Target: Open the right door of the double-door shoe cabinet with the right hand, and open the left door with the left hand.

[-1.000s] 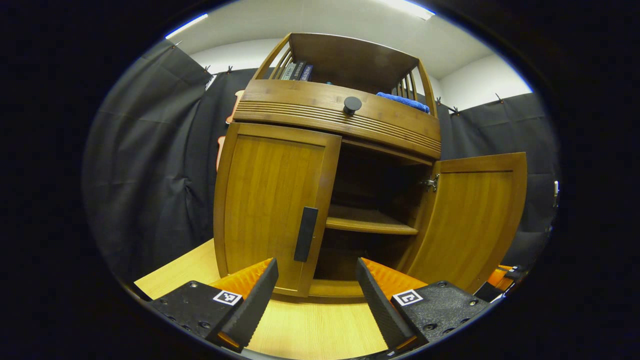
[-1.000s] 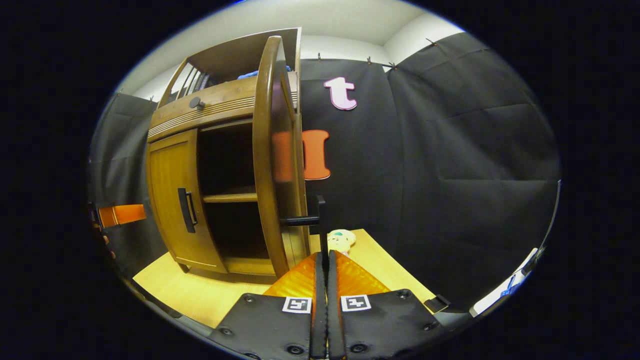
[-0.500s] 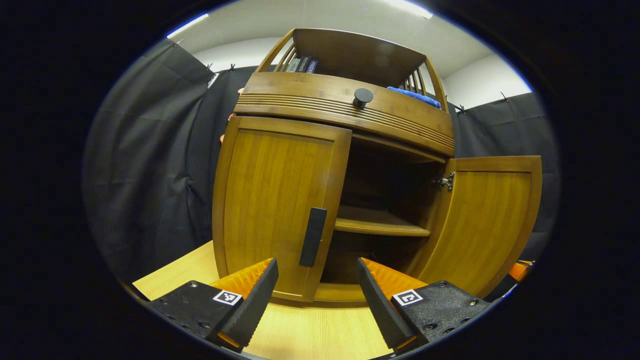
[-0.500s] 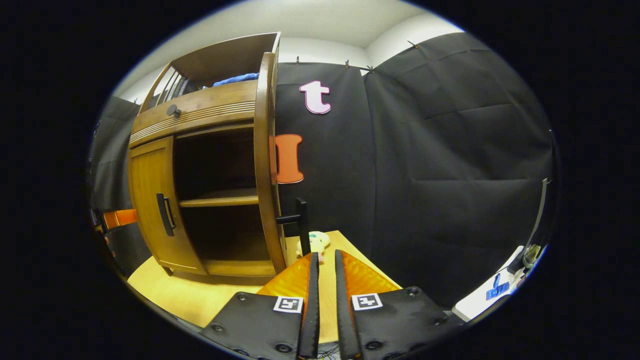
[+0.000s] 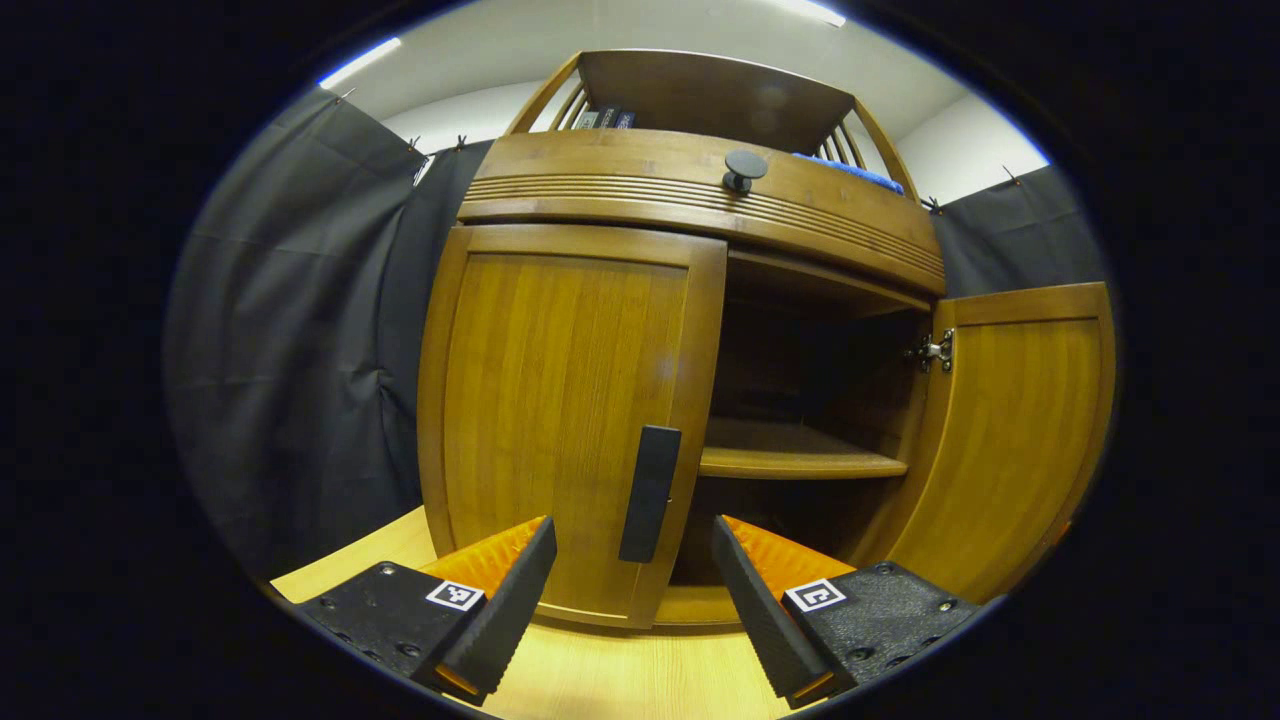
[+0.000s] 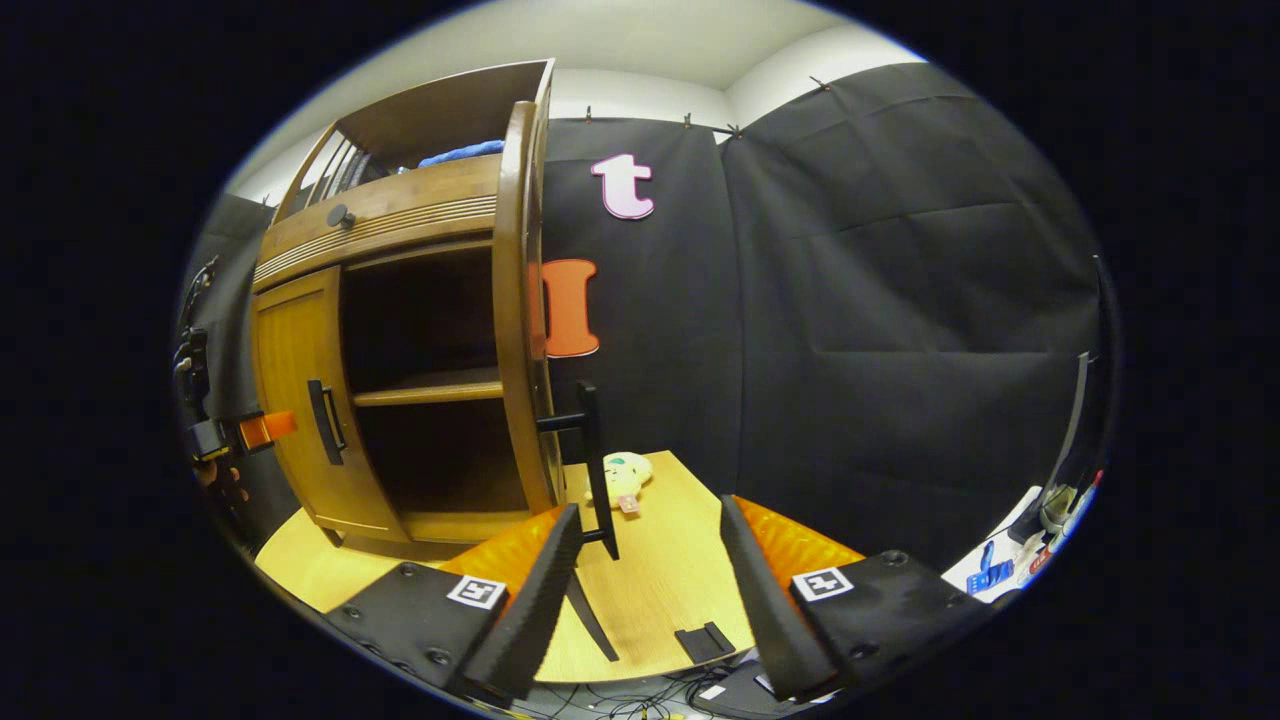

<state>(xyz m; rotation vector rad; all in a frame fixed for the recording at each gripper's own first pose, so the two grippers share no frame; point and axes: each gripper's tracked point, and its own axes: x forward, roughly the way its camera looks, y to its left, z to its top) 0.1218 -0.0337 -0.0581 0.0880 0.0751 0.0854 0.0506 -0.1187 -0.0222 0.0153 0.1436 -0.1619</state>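
Observation:
The wooden shoe cabinet [image 5: 700, 190] stands on a light wood table [image 5: 610, 680]. Its left door [image 5: 560, 400] is closed, with a black bar handle [image 5: 649, 494] on its inner edge. My left gripper [image 5: 632, 570] is open, a short way in front of that handle. The right door [image 5: 1010, 430] is swung wide, baring a shelf [image 5: 790, 462]. In the right gripper view that door [image 6: 517, 320] is edge-on, its black handle [image 6: 594, 458] sticking out. My right gripper [image 6: 648, 560] is open, just behind the handle and apart from it. The left gripper [image 6: 235, 432] appears far left.
A small plush toy [image 6: 625, 470] lies on the table [image 6: 660, 590] beside the cabinet. A drawer with a round black knob [image 5: 744, 167] sits above the doors, with books and a blue cloth [image 6: 462, 152] on top. Cables lie below the table's front edge.
My right gripper has opened, let go of the right door's handle and drawn back. My left gripper has moved closer to the left door's handle. The right door has swung further outward.

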